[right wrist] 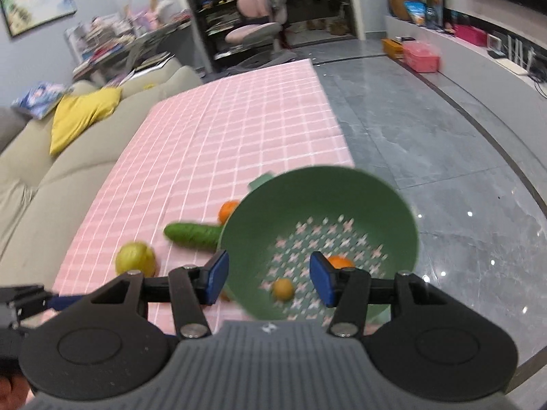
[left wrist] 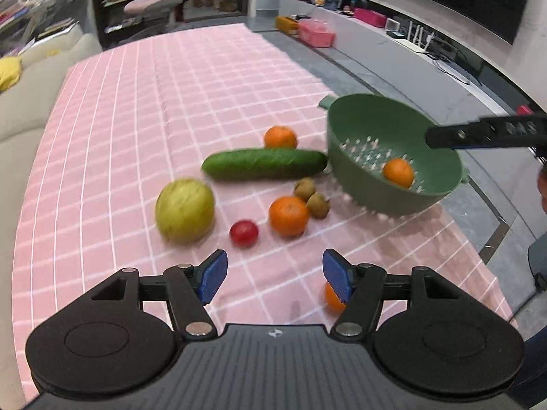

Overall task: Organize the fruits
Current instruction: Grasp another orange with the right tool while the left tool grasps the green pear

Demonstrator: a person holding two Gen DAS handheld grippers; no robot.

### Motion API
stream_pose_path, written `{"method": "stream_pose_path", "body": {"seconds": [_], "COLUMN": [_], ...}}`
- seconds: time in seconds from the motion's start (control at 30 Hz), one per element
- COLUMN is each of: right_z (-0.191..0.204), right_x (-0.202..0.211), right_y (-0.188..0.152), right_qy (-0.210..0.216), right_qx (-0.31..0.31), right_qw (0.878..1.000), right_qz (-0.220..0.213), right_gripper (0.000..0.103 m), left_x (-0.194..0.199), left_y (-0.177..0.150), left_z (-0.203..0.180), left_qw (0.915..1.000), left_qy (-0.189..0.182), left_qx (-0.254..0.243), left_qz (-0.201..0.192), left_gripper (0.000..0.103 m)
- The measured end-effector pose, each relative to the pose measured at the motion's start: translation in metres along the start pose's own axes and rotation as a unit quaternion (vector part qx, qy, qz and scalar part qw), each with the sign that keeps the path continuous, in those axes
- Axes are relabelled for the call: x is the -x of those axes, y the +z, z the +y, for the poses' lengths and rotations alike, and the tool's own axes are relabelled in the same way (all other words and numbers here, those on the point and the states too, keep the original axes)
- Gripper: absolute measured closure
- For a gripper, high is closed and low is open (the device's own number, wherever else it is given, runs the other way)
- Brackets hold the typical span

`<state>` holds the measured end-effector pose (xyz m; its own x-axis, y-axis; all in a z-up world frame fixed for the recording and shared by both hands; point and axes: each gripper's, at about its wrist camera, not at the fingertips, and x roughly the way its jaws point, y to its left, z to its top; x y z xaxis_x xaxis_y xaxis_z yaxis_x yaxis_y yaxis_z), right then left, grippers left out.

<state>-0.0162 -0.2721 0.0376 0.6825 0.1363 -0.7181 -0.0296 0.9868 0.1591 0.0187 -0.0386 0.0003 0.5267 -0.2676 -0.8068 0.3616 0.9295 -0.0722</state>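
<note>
1. Two grippers up, both with blue pads spread apart, nothing between them.
2. Left gripper [left wrist: 275, 275] hovers low over the pink checked tablecloth [left wrist: 136, 109], near its front edge. One orange [left wrist: 332, 296] sits just behind its right pad, partly hidden.
3. Loose produce on the cloth, left to right in the left wrist view: yellow-green round fruit [left wrist: 184, 210], red tomato [left wrist: 243, 233] just beside it, big orange [left wrist: 289, 216], two kiwis [left wrist: 311, 196] touching that orange's right side.
4. Behind those: cucumber [left wrist: 264, 164] lying crosswise, right end touching or nearly touching the green colander [left wrist: 362, 126]. Another orange [left wrist: 280, 137] sits just behind the cucumber.
5. Colander is at the cloth's right edge, tilted with its opening toward the left gripper. One orange inside [left wrist: 398, 172], low against the perforated bottom.
6. Right gripper [right wrist: 268, 278] hangs directly over the colander, pads wide, gripping nothing. From the left wrist view only one black finger [left wrist: 478, 133] shows, reaching over the rim.
7. Right wrist view shows a second, smaller yellow-orange fruit [right wrist: 283, 289] in the colander, between the pads; blurred, can't tell what kind.
8. Beige sofa [right wrist: 41, 184] runs along the cloth's left side; grey tile floor [right wrist: 444, 157] on the right.
</note>
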Motion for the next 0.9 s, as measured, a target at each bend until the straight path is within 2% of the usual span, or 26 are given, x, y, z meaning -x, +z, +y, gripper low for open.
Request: {"method": "stream_pose_path", "body": {"seconds": [0.13,0.47,0.7,0.9], "right_z": [0.019,0.061,0.083,0.091], "right_x": [-0.004,-0.032,-0.054,-0.072], "right_y": [-0.021,-0.054,-0.074,-0.084], "right_qy": [0.007,0.024,0.037,0.033], "right_qx": [0.022,0.079,0.113,0.124], "right_qw": [1.000,0.995,0.988,0.984], "right_qz": [0.014,0.062,0.100,0.124], "right_gripper": [0.053,0.053,0.053,0.053], "left_x": [0.002,-0.015,-0.024,-0.027], "left_y": [-0.010,-0.018,-0.007,0.005], "left_z": [0.006,0.020,0.031,0.050], "left_qw": [0.9997,0.9995,0.9989,0.9983], "left_qy": [0.015,0.030,0.046,0.046], "left_qx": [-0.014,-0.005,-0.004,0.028], "left_qz": [-0.015,-0.003,-0.003,-0.021], "left_gripper": [0.028,0.028,0.028,0.025]}}
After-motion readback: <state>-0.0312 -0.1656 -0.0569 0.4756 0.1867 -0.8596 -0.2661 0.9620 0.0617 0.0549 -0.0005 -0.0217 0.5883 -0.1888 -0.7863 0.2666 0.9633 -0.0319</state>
